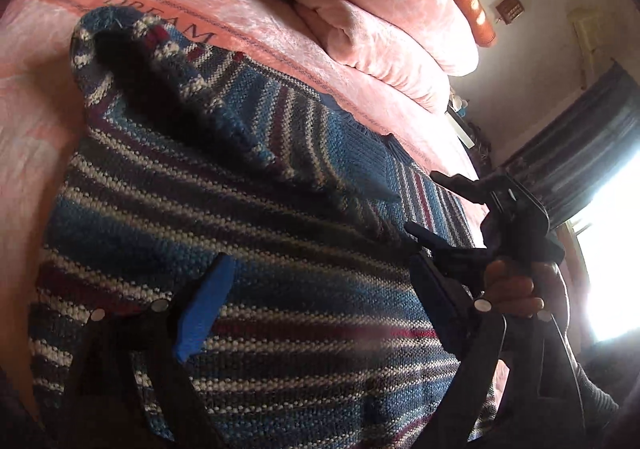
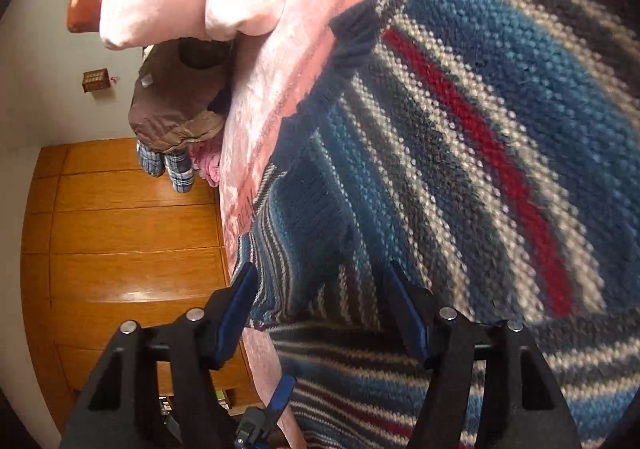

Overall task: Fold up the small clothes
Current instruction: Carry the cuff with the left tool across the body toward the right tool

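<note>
The sweater [image 1: 248,233] is striped in blue, white, grey and dark red – it lies on a pink blanket [image 1: 280,25] (dark lettering); both grippers' finger pads [image 2: 236,313] are blue, the wardrobe [image 2: 128,241] orange-brown wood

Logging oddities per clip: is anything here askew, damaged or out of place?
Nothing damaged. The striped sweater lies on the pink blanket with one sleeve folded across it, mid-fold. Both grippers are open.

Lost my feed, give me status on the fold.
Both grippers open, left, right. Striped sweater flat on pink blanket, sleeve folded in. Nothing blocking.
</note>
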The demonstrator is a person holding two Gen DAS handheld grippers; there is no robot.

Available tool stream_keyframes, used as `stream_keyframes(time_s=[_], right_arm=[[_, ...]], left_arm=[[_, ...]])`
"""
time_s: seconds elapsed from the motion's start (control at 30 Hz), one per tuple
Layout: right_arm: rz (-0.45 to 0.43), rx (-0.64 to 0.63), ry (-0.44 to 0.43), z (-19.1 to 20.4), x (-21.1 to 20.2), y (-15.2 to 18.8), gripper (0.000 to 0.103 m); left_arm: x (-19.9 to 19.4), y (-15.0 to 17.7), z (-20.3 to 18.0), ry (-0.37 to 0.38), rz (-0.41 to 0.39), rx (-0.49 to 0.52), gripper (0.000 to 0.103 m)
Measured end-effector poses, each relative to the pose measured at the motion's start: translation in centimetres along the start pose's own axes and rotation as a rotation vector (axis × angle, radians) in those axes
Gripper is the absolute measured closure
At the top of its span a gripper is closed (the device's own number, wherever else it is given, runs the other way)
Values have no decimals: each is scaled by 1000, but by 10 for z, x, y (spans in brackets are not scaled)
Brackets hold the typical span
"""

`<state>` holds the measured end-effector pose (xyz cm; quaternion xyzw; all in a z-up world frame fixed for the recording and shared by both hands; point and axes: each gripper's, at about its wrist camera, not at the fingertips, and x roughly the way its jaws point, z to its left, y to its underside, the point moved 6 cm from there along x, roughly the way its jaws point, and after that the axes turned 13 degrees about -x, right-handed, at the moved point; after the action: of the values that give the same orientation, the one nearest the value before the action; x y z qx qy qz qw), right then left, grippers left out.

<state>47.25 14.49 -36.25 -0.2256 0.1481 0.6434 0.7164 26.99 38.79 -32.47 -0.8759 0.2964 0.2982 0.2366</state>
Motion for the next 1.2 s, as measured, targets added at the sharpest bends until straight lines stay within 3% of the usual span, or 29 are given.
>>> stream_keyframes(time_s=[0.2,0.37,0.57,0.87,0.93,1.0,1.2], right_arm=[[-23,-39,80,7,22,-14,48],[-19,-73,107,12,29,-19,48],[-7,-103,125,21,41,-20,50],[7,-138,163,24,52,-20,71],[2,-150,179,27,52,-23,87],[-1,-176,202,36,54,-28,94],[-10,-277,245,69,47,-39,96]], left_arm=[[8,-1,14,-3,30,-65,14],[2,0,9,-43,-9,-23,13],[6,0,1,-53,0,8,13],[6,-5,-10,-41,-3,45,13],[4,-7,-9,-35,-7,37,13],[3,-9,-8,-34,-17,33,13],[3,-13,-1,-44,-30,9,13]])
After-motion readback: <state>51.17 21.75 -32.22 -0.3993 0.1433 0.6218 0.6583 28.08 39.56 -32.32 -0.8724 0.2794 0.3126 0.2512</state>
